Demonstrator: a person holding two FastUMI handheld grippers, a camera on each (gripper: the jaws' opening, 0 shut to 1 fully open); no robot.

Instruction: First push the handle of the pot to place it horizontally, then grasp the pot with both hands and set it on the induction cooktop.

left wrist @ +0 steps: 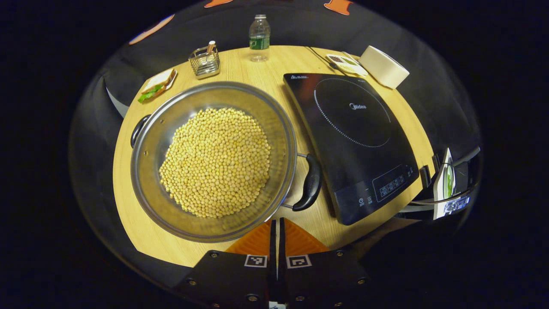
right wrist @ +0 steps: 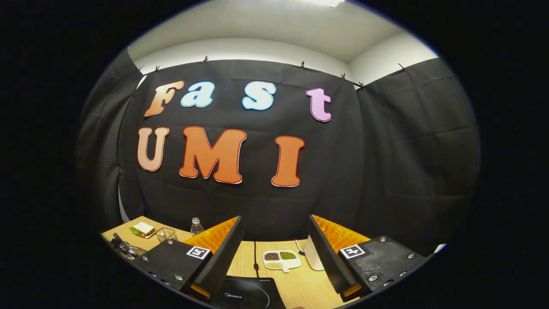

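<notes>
A steel pot [left wrist: 148, 141] full of yellow beans [left wrist: 216, 161] sits on the wooden table [left wrist: 253, 73], left of a black induction cooktop [left wrist: 356, 141]. One black pot handle [left wrist: 309, 183] points toward the cooktop; the other handle [left wrist: 138, 128] is at the pot's far left. My left gripper [left wrist: 277, 229] hovers just short of the pot's near rim, its fingers pressed together with nothing between them. In the right gripper view my right gripper [right wrist: 274, 253] stands open, raised and facing the booth wall, above the cooktop's far edge [right wrist: 246, 294].
At the table's back stand a water bottle [left wrist: 259, 36], a wire holder [left wrist: 205, 62], a sandwich [left wrist: 156, 84], a divided dish of beans [left wrist: 345, 64] and a white roll [left wrist: 384, 66]. A device with a screen [left wrist: 448, 189] sits past the table's right edge.
</notes>
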